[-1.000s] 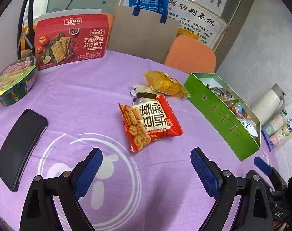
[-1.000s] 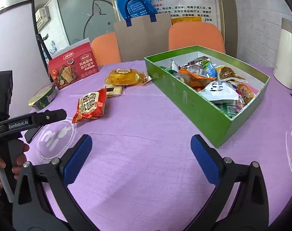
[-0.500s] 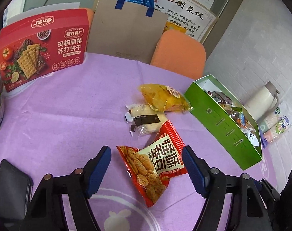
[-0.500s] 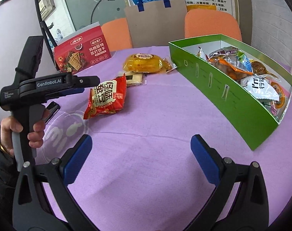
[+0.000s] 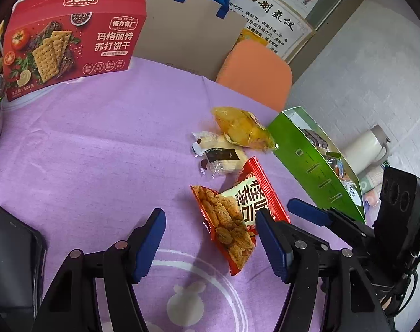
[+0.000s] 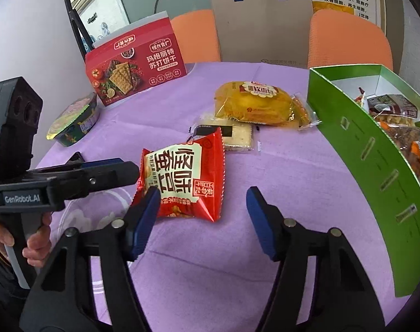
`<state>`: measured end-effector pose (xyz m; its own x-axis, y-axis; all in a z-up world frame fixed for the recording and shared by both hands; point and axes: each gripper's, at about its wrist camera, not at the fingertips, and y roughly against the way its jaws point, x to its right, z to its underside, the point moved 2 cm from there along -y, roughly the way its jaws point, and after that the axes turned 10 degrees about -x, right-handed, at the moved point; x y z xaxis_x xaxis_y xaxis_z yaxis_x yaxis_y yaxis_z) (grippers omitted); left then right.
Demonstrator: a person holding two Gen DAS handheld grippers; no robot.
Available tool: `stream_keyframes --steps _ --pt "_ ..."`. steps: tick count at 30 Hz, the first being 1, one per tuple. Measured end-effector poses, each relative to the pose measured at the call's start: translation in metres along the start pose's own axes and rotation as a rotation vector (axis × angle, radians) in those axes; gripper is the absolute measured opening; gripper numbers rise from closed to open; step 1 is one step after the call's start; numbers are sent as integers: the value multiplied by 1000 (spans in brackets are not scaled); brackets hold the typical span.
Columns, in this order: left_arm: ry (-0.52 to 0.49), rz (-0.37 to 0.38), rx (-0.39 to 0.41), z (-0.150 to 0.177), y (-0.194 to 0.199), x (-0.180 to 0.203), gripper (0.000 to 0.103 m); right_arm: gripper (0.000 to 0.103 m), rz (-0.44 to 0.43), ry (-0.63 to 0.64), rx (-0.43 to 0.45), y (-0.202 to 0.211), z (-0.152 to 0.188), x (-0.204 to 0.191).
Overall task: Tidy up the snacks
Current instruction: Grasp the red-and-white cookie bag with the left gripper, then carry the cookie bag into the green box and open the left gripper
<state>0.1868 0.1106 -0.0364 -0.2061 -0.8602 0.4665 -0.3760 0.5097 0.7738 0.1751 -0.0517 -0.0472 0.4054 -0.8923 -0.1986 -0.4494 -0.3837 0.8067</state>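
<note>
Left hand-held gripper (image 5: 210, 238): jaws spread, nothing pinched. The red snack bag (image 5: 237, 215) lies flat on the table (image 5: 99, 152) in the gap between its blue pads, nearer the right pad, which overlaps the bag's right edge in the left wrist view; contact cannot be confirmed.

Right hand-held gripper (image 6: 201, 215): jaws spread, nothing pinched. Same red snack bag (image 6: 188, 177) sits just ahead of its fingertips, toward its left pad; that pad overlaps the bag's lower left corner in the right wrist view. The left gripper body comes in from the left of this view, its tip at the bag's left edge, held by a hand (image 6: 35, 246).

Beyond the red bag, further out from both grippers: a pale cracker packet (image 5: 221, 155) touching or just beside the bag's far end, and a yellow pastry packet (image 5: 243, 128) overlapping the cracker packet's far side.

Green box (image 6: 376, 149): to the right of both grippers, open top, wrapped snacks inside. The yellow packet's end lies near its corner.

Ahead-left of the left gripper: tall red cracker box (image 5: 71, 41), upright at the far table edge. A black phone (image 5: 13, 254) lies just left of the left gripper. An instant-noodle bowl (image 6: 74, 119) stands ahead-left of the right gripper.
</note>
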Motion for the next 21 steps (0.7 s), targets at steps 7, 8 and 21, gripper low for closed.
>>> stream_keyframes --steps 7,8,21 --pt "-15 19 -53 2 -25 6 41 21 -51 0 -39 -10 6 0" --pt "-20 7 -51 3 -26 8 41 20 -52 2 -40 -9 8 0" --pt "-103 -9 -51 17 -15 62 22 17 7 -38 41 35 39 8"
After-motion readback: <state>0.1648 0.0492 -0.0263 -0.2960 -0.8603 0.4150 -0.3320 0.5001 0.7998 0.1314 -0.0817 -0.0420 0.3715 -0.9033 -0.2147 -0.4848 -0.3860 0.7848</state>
